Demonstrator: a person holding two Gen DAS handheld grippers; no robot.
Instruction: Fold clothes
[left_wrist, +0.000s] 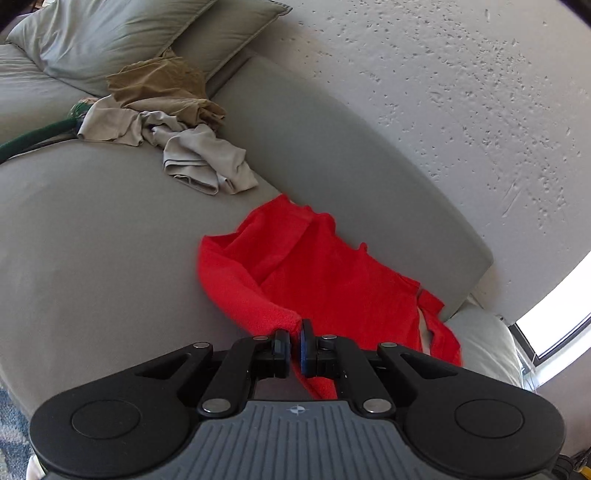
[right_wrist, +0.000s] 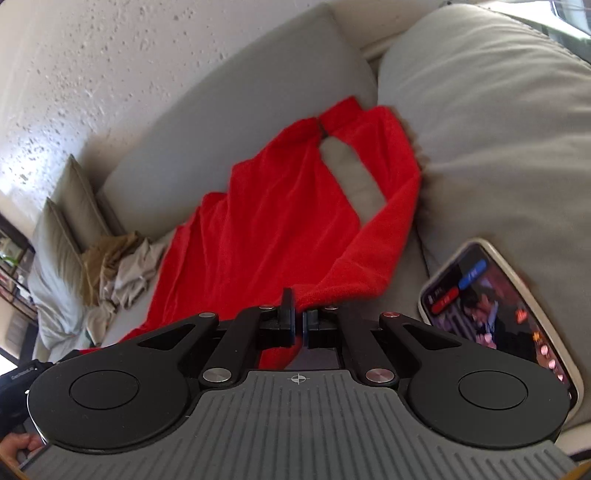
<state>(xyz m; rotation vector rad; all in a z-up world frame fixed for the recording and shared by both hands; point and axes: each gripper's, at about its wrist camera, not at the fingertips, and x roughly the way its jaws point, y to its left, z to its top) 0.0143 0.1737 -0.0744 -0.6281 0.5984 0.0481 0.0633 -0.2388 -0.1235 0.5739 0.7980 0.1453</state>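
The left gripper (left_wrist: 294, 334) is clenched on one near edge of a red garment (left_wrist: 314, 273), and the right gripper (right_wrist: 298, 310) is clenched on another. The garment lies spread across the sofa seat (left_wrist: 92, 229), reaching the sofa's back cushion. Both grippers sit low at the sofa's front, pointing toward its back. The thin pinches could slip if pulled unevenly; a phone (right_wrist: 498, 306) beside the garment could be swept off the sofa

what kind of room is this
Probably a living room at home: a grey sofa with loose cushions against a textured wall, a heap of unfolded clothes, and a phone lying on a cushion.
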